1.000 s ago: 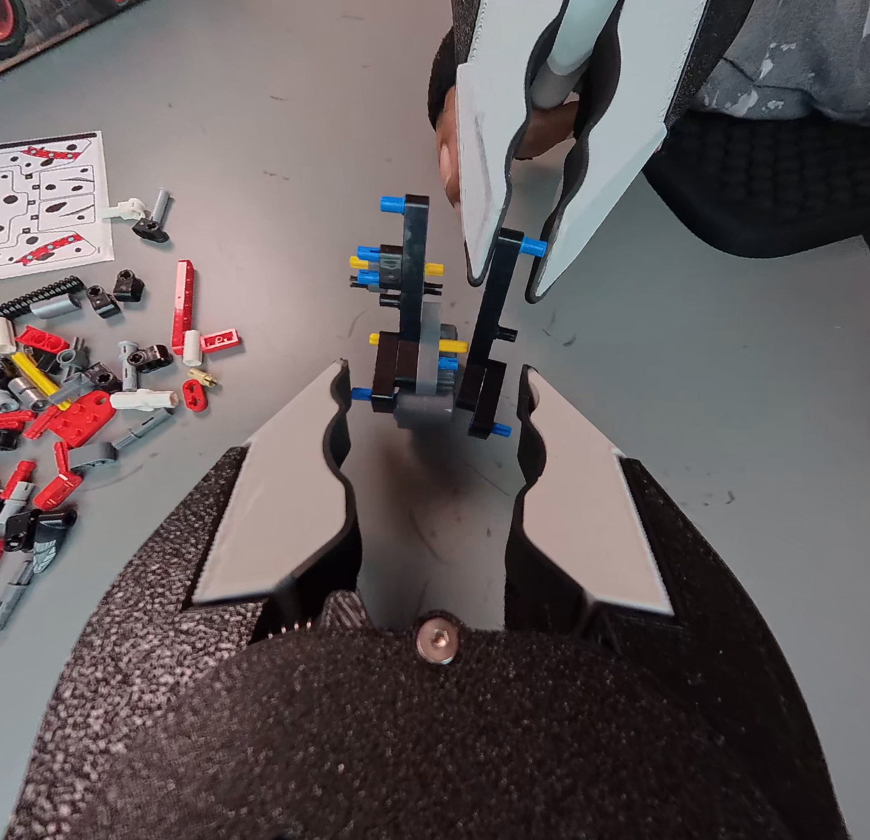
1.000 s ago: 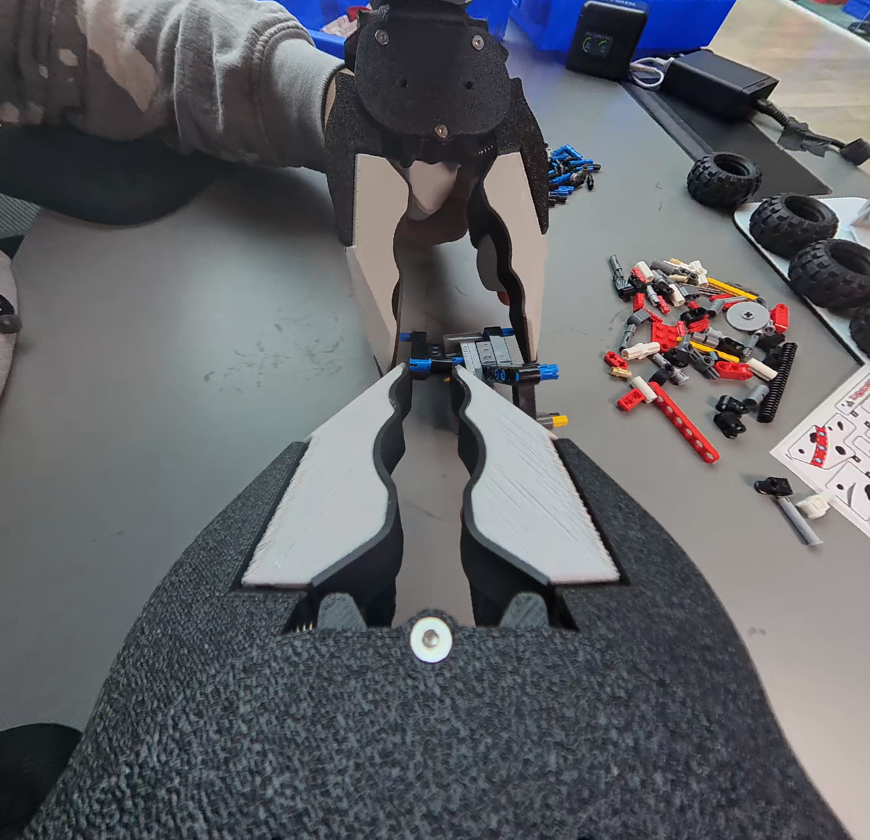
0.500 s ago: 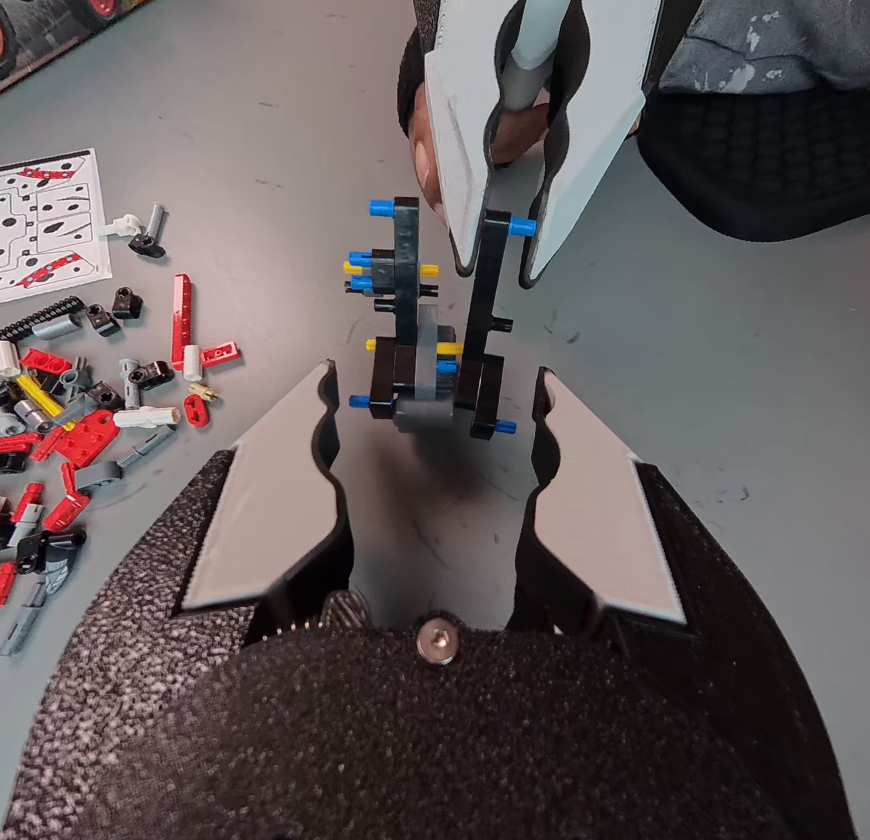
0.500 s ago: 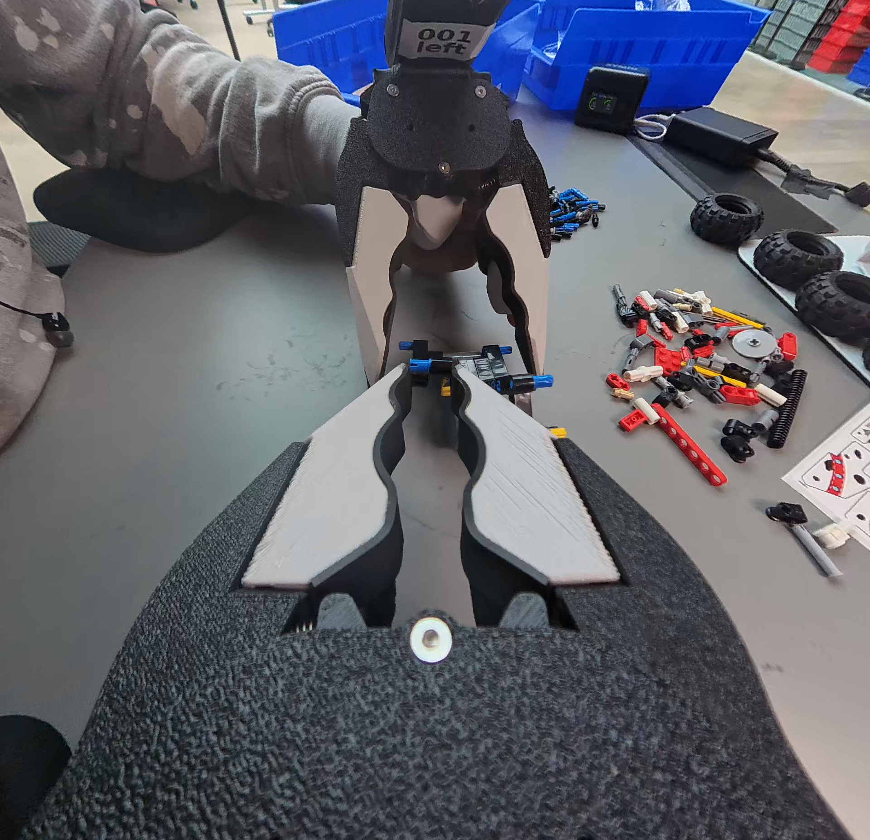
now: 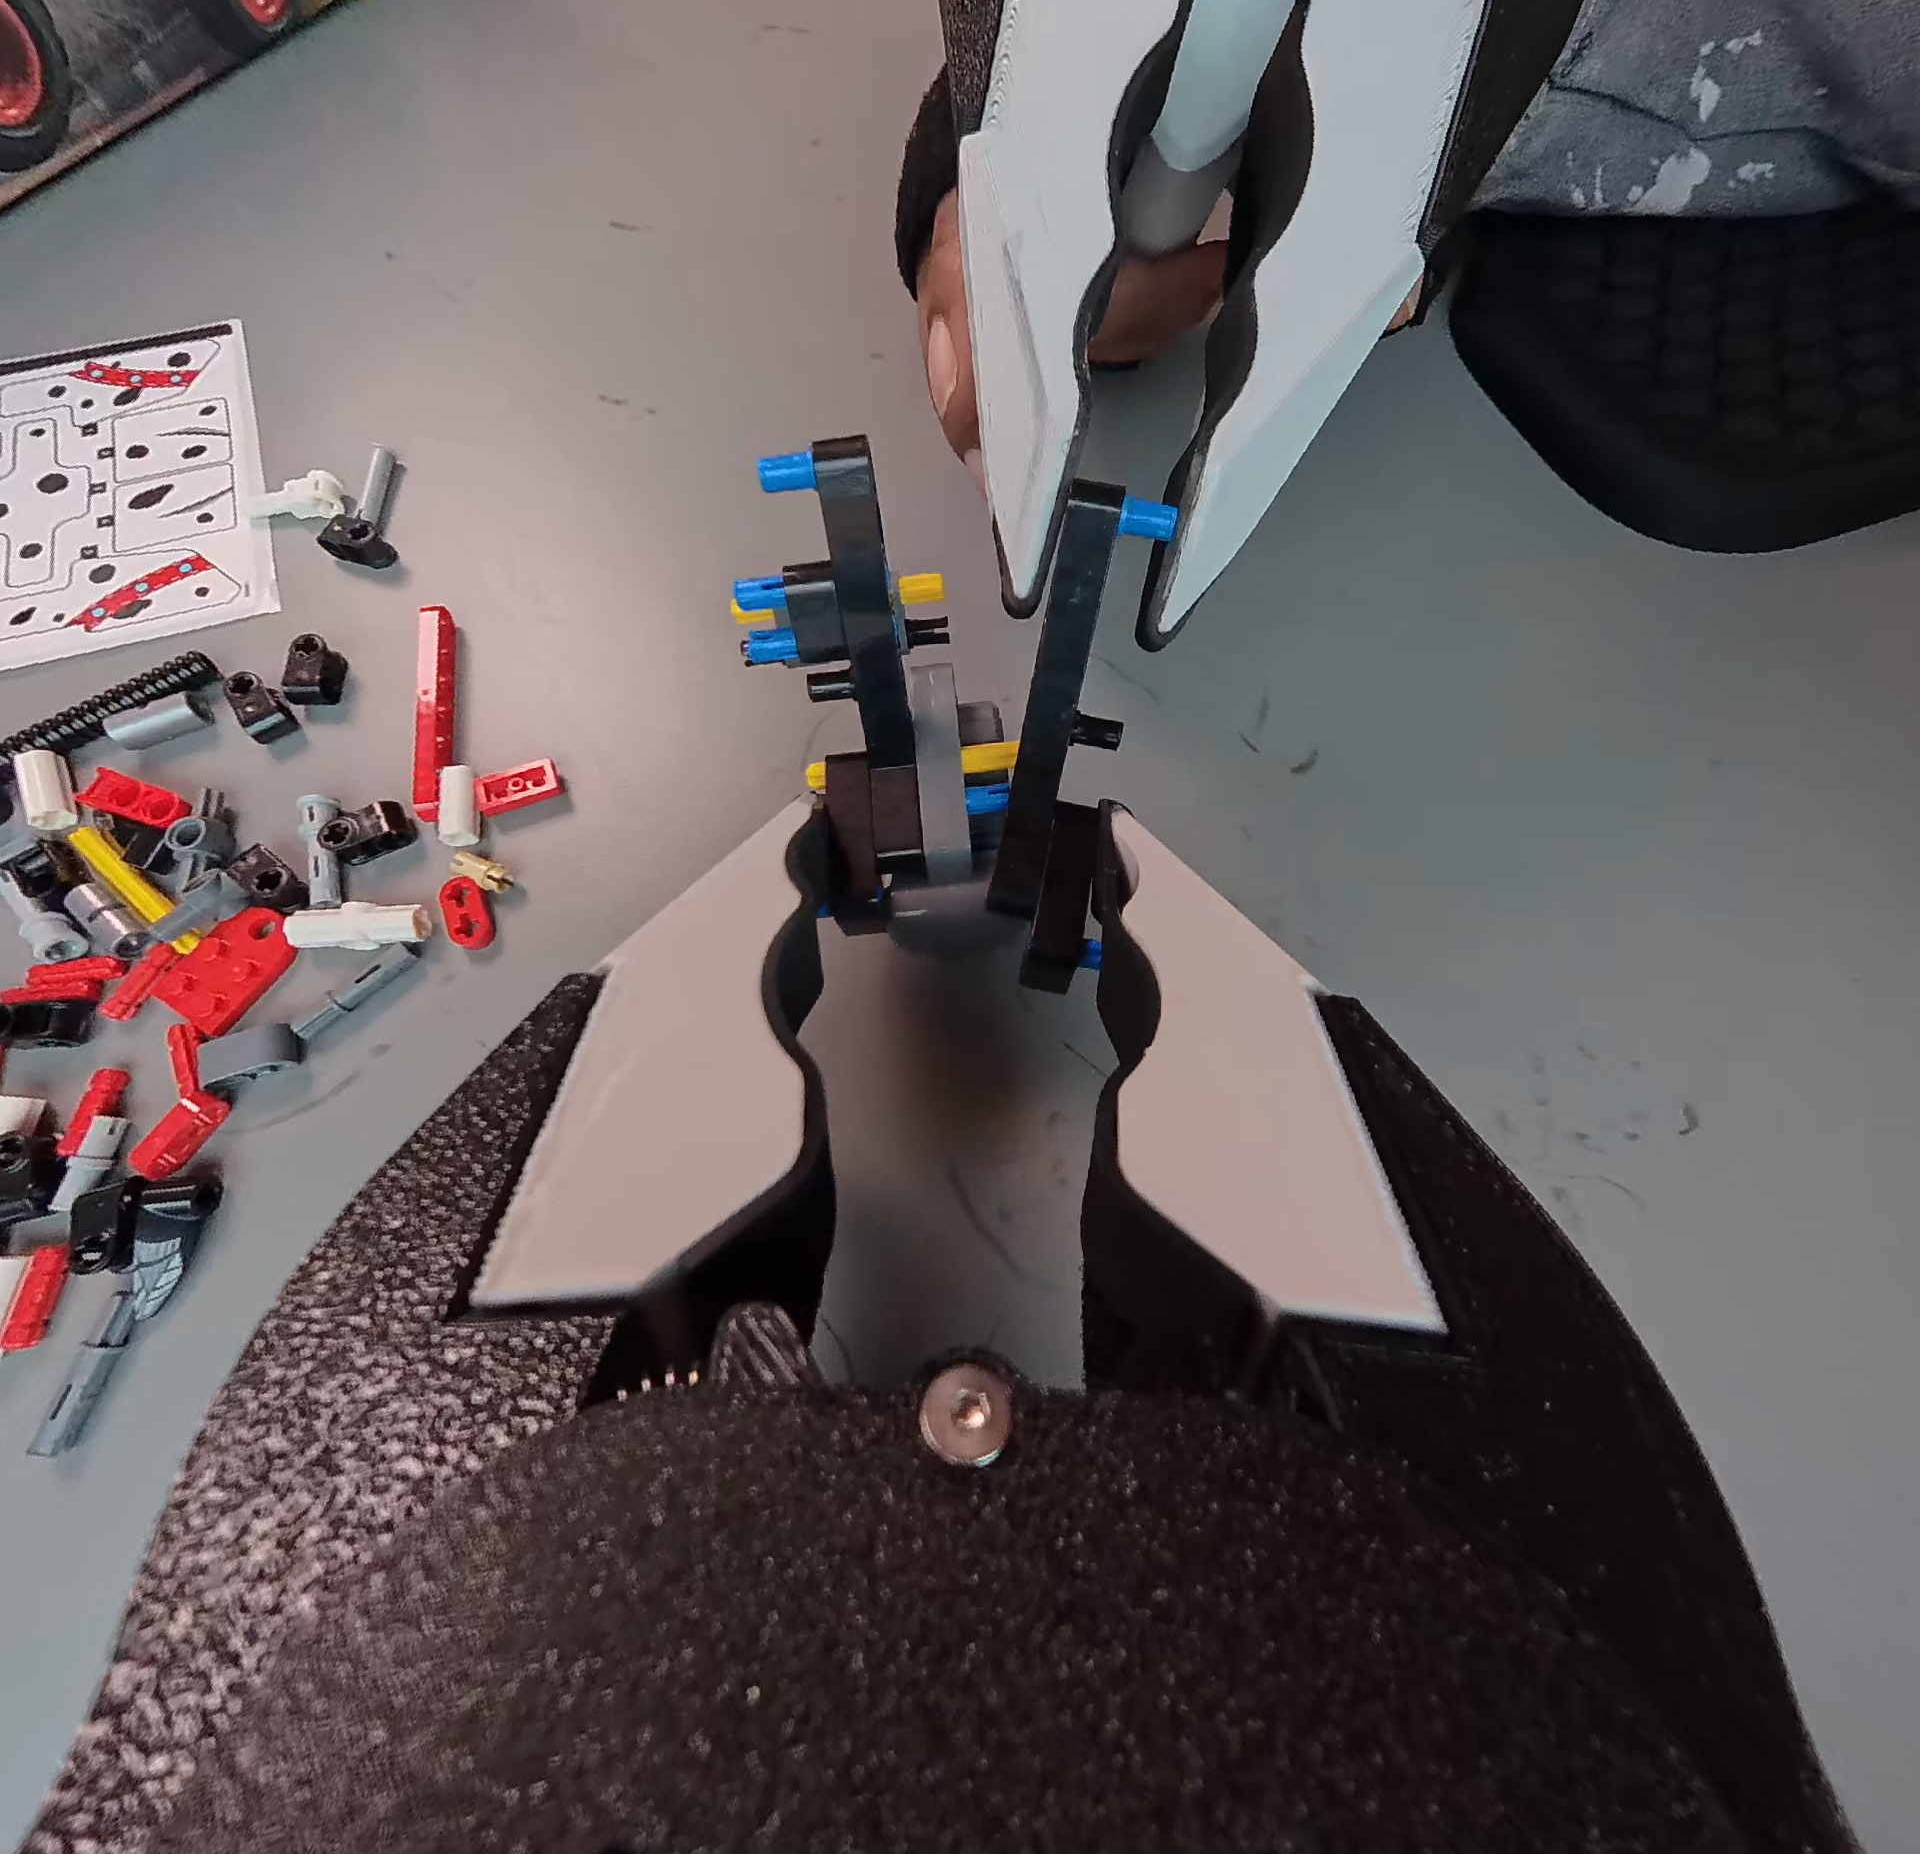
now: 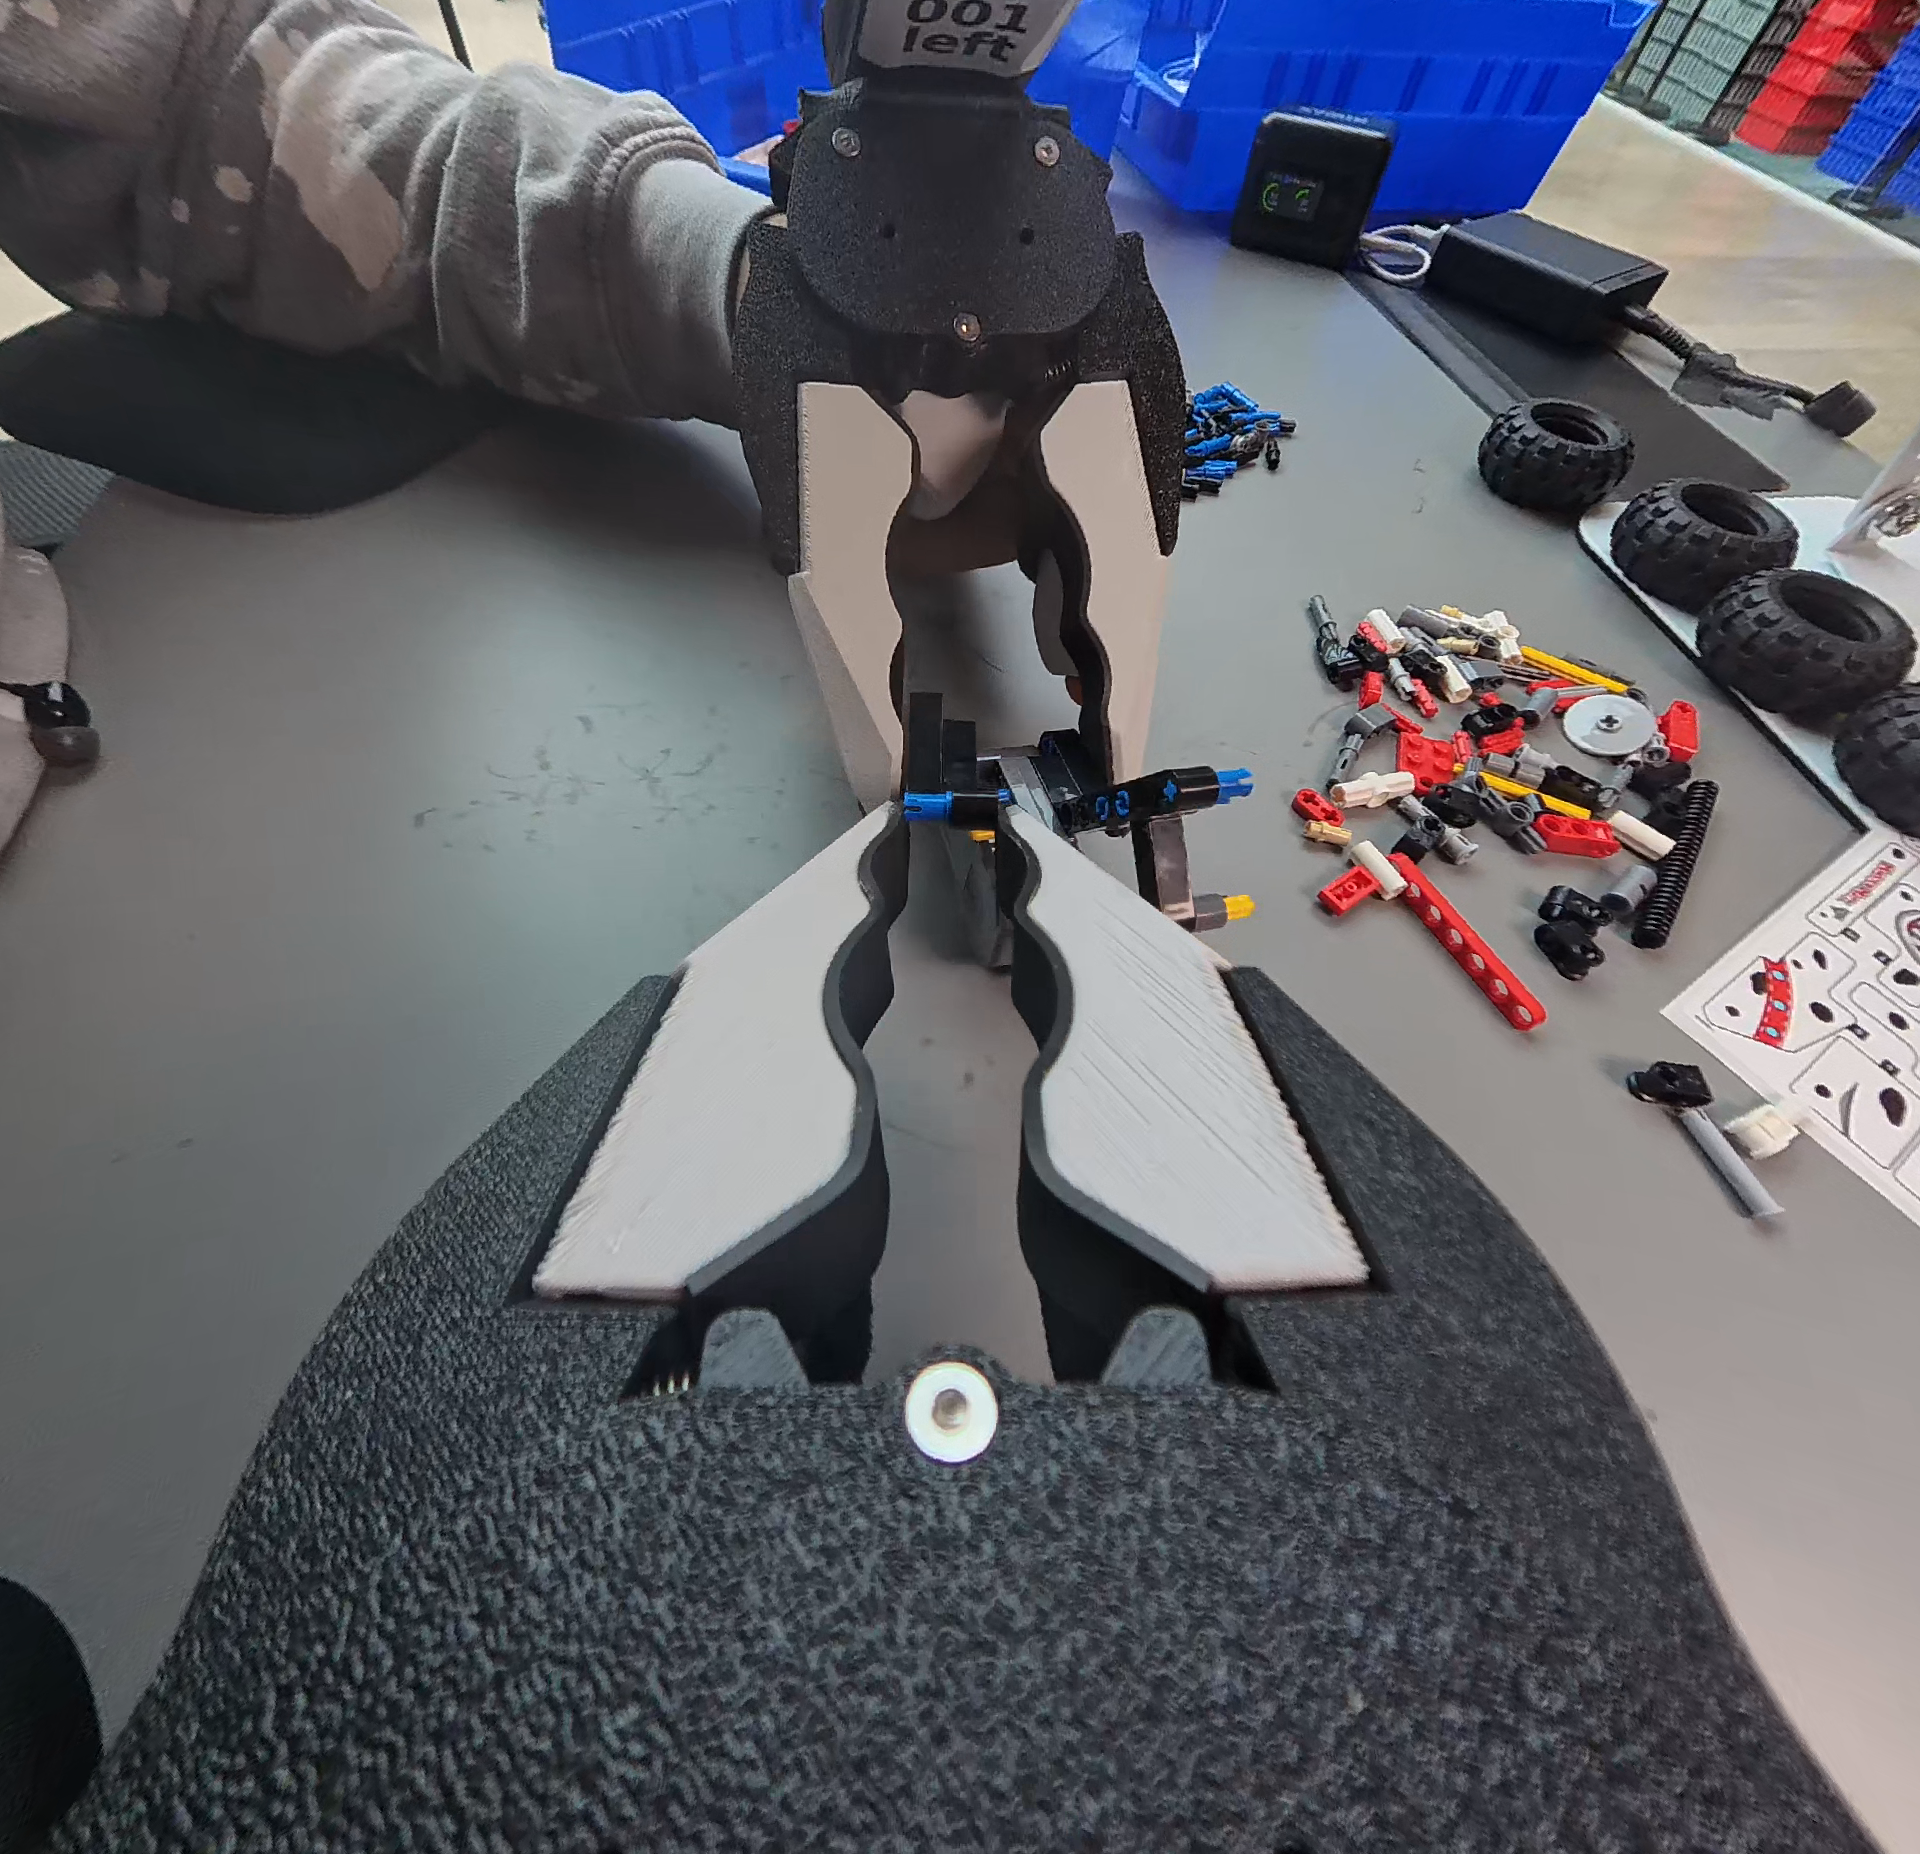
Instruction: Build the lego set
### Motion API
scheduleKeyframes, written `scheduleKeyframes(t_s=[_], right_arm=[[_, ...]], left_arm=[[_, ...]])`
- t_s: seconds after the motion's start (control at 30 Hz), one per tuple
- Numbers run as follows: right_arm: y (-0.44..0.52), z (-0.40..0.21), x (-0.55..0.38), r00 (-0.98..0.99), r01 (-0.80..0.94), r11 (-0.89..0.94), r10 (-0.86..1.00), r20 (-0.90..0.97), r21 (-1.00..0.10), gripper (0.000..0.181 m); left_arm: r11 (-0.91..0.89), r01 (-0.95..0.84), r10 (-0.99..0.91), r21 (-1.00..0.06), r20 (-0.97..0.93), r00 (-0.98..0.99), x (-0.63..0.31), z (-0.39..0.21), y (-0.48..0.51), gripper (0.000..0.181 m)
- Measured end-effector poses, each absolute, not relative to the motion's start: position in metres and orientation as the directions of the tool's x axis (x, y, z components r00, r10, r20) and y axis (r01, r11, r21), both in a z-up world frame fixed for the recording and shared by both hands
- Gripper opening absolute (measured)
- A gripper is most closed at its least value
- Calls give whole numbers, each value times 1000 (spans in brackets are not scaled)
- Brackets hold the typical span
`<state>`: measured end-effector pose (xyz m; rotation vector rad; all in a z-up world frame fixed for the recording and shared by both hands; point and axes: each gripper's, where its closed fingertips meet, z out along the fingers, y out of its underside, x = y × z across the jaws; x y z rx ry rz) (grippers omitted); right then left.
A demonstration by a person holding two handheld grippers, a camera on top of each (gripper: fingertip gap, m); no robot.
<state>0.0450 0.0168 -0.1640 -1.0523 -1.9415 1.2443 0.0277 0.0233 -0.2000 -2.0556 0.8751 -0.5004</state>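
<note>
Left gripper [image 5: 961, 854]: fingers are closed in on the near end of the lego assembly [image 5: 914, 724], one fingertip on each flank; the contact faces are partly hidden by the fingers themselves.
Lego assembly: black beams with blue and yellow pins and a grey core, held between the two grippers above the grey table [image 5: 1558, 869]; whether its underside touches the table cannot be told.
Right gripper [image 6: 951, 817]: jaws are narrowed around the far black beam [image 5: 1060, 703], with a blue pin [image 5: 1148, 516] showing in the gap; firm contact on both sides cannot be confirmed.
Open room, right of the assembly: bare table is seen as far as the dark padded rest [image 5: 1683, 391].
Open room, left of the assembly: a short clear strip, then the loose parts pile [image 5: 208, 900] and a red beam [image 5: 434, 703].
Sticker sheet [image 5: 114, 485]: printed, cut off at the left edge of the frame.
Printed box [image 5: 156, 28]: only a corner is in view at the table's far left.
Left gripper body: a white label with writing is seen in the right wrist view.
Far side: black tyres [image 6: 1704, 547], blue bins [image 6: 1382, 90] and a small pile of blue pins [image 6: 1236, 433] sit well apart from the work area.
Person: a grey patterned sleeve [image 6: 364, 173] is seen behind the left gripper.
</note>
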Motion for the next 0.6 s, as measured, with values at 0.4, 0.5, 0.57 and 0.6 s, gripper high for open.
scheduleKeyframes(t_s=[0.4, 0.5, 0.57, 0.6], right_arm=[[1, -162, 50, -496, 308, 281, 863, 99, -909, 17], [-13, -162, 57, -570, 297, 320, 815, 102, -900, 17], [-27, -164, 64, -654, 288, 373, 750, 103, -882, 17], [-33, -165, 68, -693, 282, 408, 712, 109, -868, 17]], left_arm=[[-440, -395, -707, -806, 40, 706, 36, -199, 6, 48], [-466, -378, -690, -800, 62, 721, 43, -199, -10, 49], [-500, -378, -694, -779, 100, 713, 51, -200, -27, 53], [-518, -368, -694, -772, 128, 708, 56, -200, -36, 58]])
